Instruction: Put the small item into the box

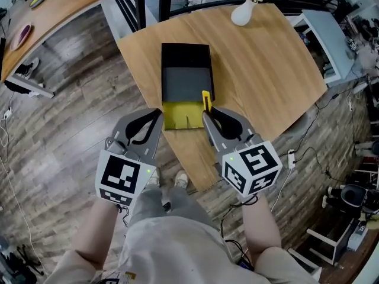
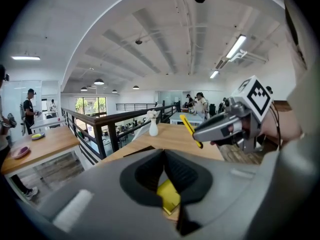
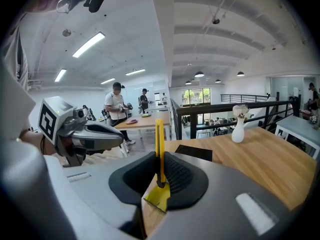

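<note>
Grey left tongs (image 1: 157,115) hover at the near left corner of the box (image 1: 187,83), pressed together with nothing visibly pinched between them. The box lies on the wooden table (image 1: 260,70), its yellow flap (image 1: 180,116) folded out toward the person, and its dark grey floor looks bare, so nothing seems to have gone in yet. Just right of the flap, the right tongs (image 1: 206,116) are pinching the small item (image 1: 206,101), a slim yellow stick with a dark end, held upright above the box's near right corner. By my reading the pick-up is done, and carrying the item over the opening and letting go is what is left. A white vase (image 1: 243,13) stands well apart at the table's far edge.
</note>
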Demonstrator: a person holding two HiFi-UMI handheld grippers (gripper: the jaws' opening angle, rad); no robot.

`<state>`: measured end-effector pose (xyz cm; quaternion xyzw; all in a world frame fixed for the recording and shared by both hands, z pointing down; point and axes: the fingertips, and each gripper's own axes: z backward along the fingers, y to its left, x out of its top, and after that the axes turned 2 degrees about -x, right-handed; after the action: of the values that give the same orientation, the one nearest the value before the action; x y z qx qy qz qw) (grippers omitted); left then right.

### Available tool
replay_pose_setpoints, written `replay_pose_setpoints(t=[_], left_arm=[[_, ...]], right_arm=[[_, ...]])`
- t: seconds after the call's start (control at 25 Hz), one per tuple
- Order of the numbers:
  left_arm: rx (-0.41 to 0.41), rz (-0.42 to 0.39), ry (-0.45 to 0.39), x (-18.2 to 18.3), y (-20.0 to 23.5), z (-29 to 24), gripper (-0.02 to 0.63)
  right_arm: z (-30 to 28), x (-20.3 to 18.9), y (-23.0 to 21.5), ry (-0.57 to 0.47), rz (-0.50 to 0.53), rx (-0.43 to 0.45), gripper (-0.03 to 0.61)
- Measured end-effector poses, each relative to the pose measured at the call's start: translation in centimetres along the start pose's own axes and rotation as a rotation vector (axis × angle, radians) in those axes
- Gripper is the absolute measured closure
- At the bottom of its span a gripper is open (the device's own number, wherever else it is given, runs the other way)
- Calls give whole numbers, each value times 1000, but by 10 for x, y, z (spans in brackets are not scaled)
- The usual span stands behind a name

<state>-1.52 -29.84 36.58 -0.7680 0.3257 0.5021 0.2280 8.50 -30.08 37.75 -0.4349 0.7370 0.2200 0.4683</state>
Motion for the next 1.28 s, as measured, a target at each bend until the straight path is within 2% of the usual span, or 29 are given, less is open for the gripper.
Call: replay_pose_setpoints(t=[0.12,0.32,0.76,1.28], left_arm=[[-9,8,18,-12,4,-16,611],[-29,43,89,-43,11,-43,611],[-69,102,196,-100,19,-92,611],[-92,162,283,-156,25,-121,611]], right_arm=[[-23,-20,-8,52,-5,19,528],[-60,-50,-8,100,-63,105,528],[-111,-122,-27,274,-66,149,528],[-156,-203,-21,553,62,217,528]])
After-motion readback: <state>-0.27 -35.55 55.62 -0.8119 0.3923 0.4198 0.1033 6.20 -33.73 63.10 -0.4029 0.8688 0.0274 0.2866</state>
